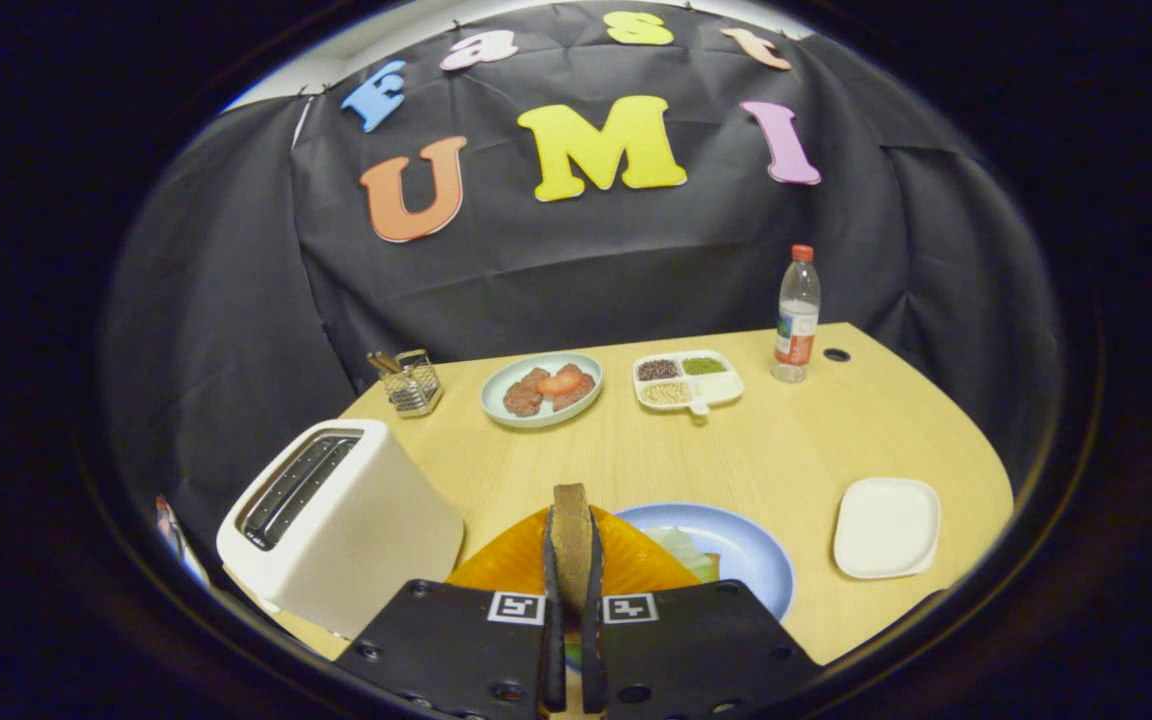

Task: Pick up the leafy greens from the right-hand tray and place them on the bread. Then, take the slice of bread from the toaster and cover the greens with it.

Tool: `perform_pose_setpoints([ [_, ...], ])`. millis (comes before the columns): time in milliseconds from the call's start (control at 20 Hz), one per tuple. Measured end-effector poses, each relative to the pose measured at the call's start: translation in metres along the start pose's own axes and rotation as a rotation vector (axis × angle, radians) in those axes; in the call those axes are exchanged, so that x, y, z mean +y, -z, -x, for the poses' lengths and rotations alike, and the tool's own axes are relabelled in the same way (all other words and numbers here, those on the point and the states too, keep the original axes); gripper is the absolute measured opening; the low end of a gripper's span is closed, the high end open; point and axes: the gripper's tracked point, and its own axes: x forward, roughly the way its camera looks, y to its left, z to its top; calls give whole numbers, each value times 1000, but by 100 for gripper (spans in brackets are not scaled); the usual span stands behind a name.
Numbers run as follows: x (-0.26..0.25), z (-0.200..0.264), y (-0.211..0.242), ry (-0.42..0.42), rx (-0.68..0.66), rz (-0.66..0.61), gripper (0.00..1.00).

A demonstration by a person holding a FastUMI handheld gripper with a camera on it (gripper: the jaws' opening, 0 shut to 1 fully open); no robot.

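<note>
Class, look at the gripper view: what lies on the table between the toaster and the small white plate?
The blue plate with greens on it, and the orange sheet. Above them the fingers clamp the bread slice.

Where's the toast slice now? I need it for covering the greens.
The bread slice stands upright, clamped between the gripper fingers, above the blue plate, right of the toaster.

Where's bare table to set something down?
Widest bare patch: mid-table, bordered by toaster, meat plate, divided tray and white plate. Also right of the bottle. Crowded near the gripper, shut on bread above the blue plate.
</note>
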Motion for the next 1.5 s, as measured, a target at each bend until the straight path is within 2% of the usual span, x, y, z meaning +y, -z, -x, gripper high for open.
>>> perform_pose_setpoints([
  [250,-38,-10,24,22,41,-49,8],
  [800,-79,-21,52,13,76,-94,8],
  [900,-85,-25,58,10,75,-104,13],
  [1000,-95,-25,64,34,78,-95,24],
  [1050,-103,-25,66,64,80,-84,35],
  [1150,-106,-22,64,66,69,-78,58],
  [1400,-111,-6,57,123,36,-18,90],
  [1500,-112,8,52,154,22,14,97],
])
